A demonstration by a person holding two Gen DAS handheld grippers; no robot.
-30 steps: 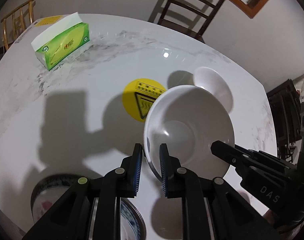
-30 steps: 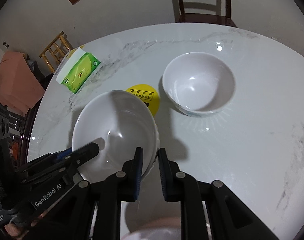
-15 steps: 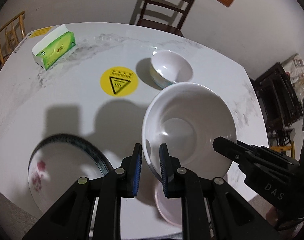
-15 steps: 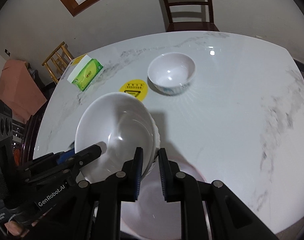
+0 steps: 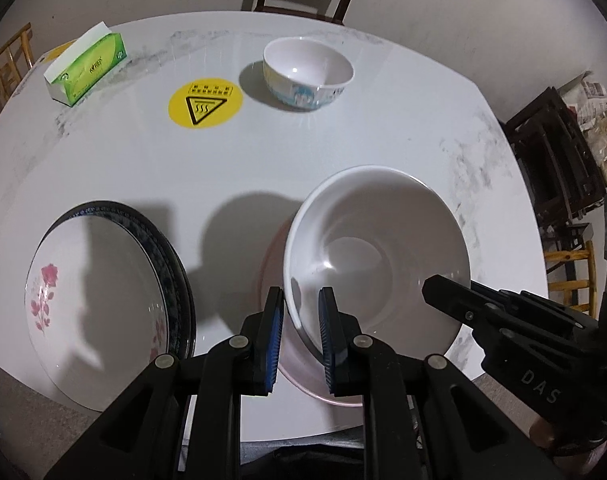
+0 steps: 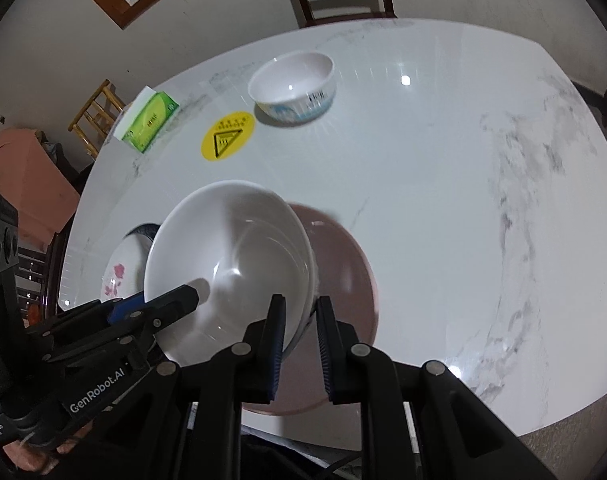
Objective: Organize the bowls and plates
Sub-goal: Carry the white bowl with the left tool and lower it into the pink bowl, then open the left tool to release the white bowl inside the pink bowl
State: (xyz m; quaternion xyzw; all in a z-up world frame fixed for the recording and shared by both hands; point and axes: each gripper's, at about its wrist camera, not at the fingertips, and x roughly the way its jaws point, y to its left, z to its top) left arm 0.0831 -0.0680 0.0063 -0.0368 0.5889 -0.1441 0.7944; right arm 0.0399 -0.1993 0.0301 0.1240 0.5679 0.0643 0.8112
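The large white bowl [image 5: 377, 256] is held clear of the table by both tools at once: the left gripper [image 5: 300, 334] pinches its rim on one side, one finger inside and one outside, and the right gripper [image 6: 298, 334] pinches the opposite rim in the same way. The bowl hangs directly above the pink plate [image 6: 343, 264], which lies at the near edge of the marble table [image 6: 443, 168]; whether its foot already touches the plate cannot be told. The step in hand is judged to be the setting of this bowl onto the pink plate. The next move calls for lowering the bowl level and centred, then spreading both sets of fingers only when the bowl rests, so that it neither tips nor slides. The floral plate [image 5: 99, 304] lies at the near left edge, just beside the pink plate. The small patterned bowl [image 5: 307, 74] stands toward the far edge, beside the yellow warning sticker [image 5: 206, 98], and is not yet stacked.
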